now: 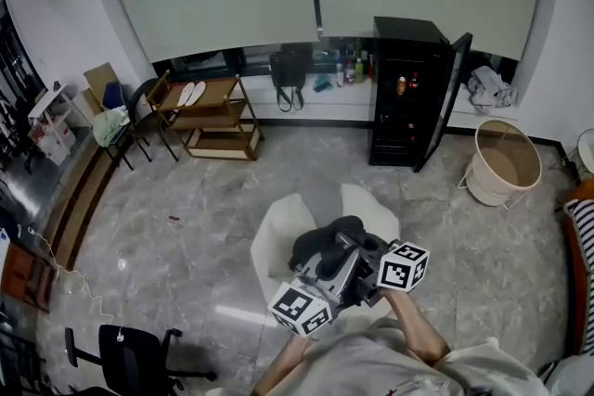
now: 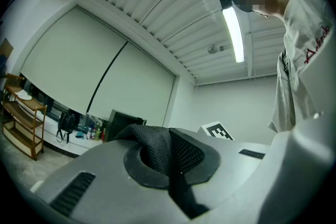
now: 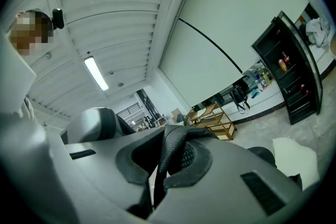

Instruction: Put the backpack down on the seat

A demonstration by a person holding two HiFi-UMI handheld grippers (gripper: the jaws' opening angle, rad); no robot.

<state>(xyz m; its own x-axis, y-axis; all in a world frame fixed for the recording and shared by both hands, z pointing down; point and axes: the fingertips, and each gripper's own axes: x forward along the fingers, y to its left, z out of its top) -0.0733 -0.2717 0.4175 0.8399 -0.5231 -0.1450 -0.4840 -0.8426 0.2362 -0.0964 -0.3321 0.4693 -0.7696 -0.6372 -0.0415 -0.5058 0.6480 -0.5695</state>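
Not done yet, I'd say: left gripper (image 2: pixel 173 165) & right gripper (image 3: pixel 163 165) are both clamped shut on the black mesh strap (image 2: pixel 157 147) of the dark backpack (image 1: pixel 320 241), which hangs over the white seat (image 1: pixel 277 236) near the person, w/ set-down & release left.

the glossy grey marbled tile floor (image 1: pixel 186 199) carries a white rounded seat (image 1: pixel 277 241) near the middle, a tall black cabinet with its door swung open (image 1: pixel 404 97) by the far wall, and a low wooden slatted shelf rack (image 1: pixel 218 121) to its left. a round beige tub (image 1: pixel 501 164) stands right of the cabinet, a black wheeled office chair (image 1: pixel 130 357) at the near left. two pale flat soles (image 1: pixel 190 93) lie on the rack's top shelf.
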